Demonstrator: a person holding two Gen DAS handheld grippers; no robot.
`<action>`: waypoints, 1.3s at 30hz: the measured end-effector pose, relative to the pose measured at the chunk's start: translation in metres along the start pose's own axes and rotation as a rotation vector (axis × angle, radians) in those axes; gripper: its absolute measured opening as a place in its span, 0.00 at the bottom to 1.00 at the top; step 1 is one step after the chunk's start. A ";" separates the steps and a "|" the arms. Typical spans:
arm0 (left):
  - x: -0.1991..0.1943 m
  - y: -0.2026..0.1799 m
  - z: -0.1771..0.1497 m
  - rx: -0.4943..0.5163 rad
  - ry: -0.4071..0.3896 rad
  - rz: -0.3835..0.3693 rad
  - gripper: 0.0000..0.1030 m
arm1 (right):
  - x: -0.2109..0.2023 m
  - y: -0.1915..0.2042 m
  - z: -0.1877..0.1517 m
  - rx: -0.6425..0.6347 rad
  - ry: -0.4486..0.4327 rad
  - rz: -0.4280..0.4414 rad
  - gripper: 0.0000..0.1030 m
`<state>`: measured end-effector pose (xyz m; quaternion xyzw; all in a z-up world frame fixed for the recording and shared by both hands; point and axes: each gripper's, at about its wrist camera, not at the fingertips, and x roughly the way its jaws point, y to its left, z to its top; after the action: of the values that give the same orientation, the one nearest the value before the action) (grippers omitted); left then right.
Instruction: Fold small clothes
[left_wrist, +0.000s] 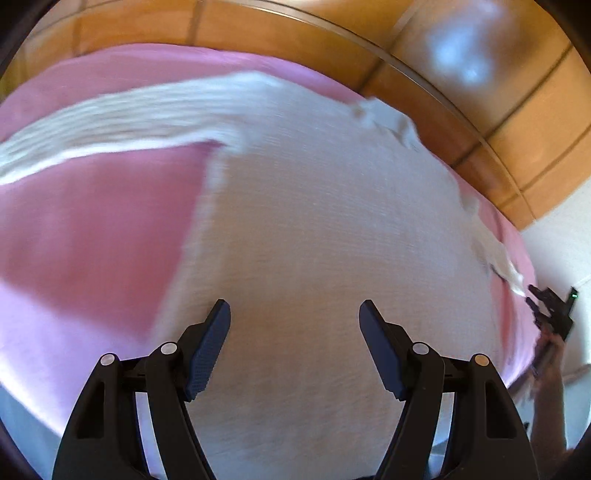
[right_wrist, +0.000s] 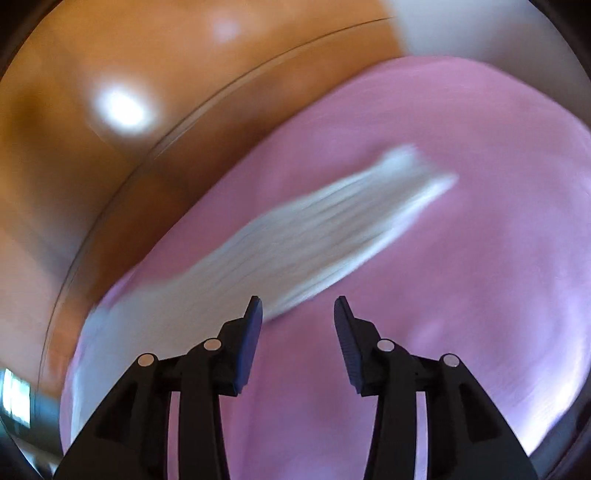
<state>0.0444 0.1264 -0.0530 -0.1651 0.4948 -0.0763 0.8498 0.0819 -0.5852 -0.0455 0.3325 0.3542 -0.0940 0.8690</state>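
A white knitted garment (left_wrist: 314, 229) lies spread on a pink cloth (left_wrist: 96, 236). One sleeve (left_wrist: 122, 122) stretches to the left. My left gripper (left_wrist: 294, 314) is open and empty just above the garment's body. In the right wrist view, my right gripper (right_wrist: 298, 310) is open and empty above the pink cloth (right_wrist: 461, 280), with the other white sleeve (right_wrist: 325, 232) just ahead and left of its fingers. The right gripper also shows in the left wrist view (left_wrist: 550, 306) at the far right, beside the sleeve's end. Both views are blurred.
The pink cloth covers a table that stands on an orange tiled floor (left_wrist: 480, 92). The table's far edge (left_wrist: 332, 85) runs close behind the garment. A white wall (left_wrist: 561, 240) shows at the right.
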 end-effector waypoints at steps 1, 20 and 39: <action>-0.005 0.008 -0.002 -0.009 -0.012 0.025 0.69 | 0.004 0.018 -0.012 -0.039 0.034 0.047 0.42; -0.032 0.057 -0.071 0.079 0.026 -0.022 0.04 | -0.015 0.133 -0.185 -0.392 0.365 0.183 0.05; -0.055 0.039 -0.025 0.013 -0.105 0.005 0.63 | 0.006 -0.012 -0.039 0.169 0.009 0.025 0.53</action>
<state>-0.0060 0.1743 -0.0331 -0.1619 0.4496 -0.0686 0.8757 0.0602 -0.5687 -0.0767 0.4096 0.3446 -0.1111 0.8373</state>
